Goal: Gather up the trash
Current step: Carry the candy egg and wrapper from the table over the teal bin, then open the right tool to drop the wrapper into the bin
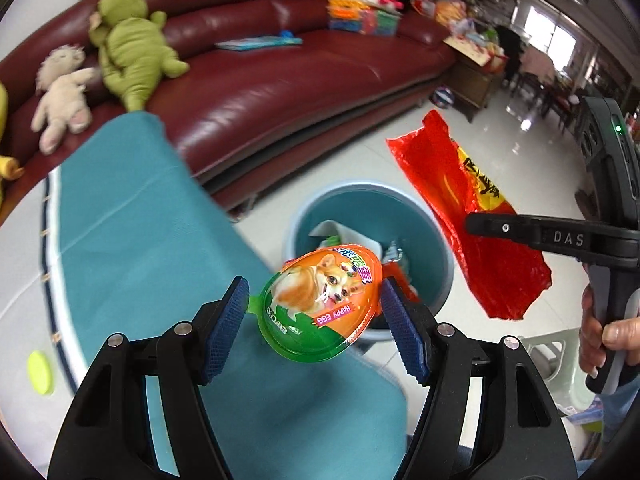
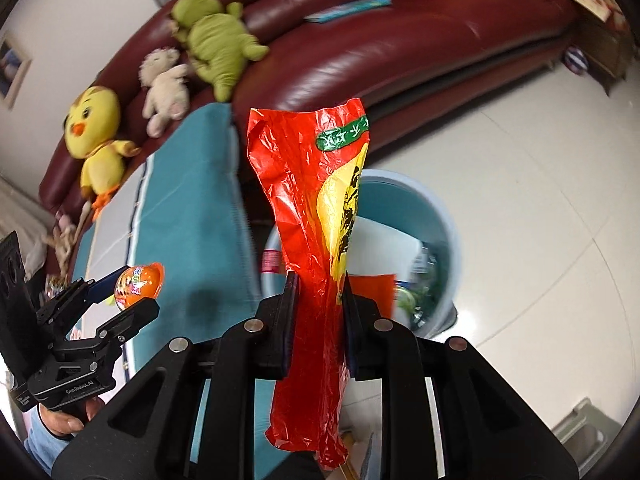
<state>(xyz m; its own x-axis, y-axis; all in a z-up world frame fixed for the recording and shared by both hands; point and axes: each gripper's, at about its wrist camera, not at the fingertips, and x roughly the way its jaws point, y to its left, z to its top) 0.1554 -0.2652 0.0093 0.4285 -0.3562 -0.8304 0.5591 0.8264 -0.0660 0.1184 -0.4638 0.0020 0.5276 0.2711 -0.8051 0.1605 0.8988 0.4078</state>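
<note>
My left gripper is shut on an orange and green egg-shaped toy package and holds it above the near rim of the blue bin. The bin holds several pieces of trash. My right gripper is shut on a red plastic bag, which stands up over the same bin. In the left wrist view the bag hangs from the right gripper's finger to the right of the bin. In the right wrist view the left gripper with the egg package is at the left.
A table with a teal cloth lies left of the bin, with a yellow-green disc on it. A dark red sofa behind holds plush toys, a book and stacked items. White tiled floor surrounds the bin.
</note>
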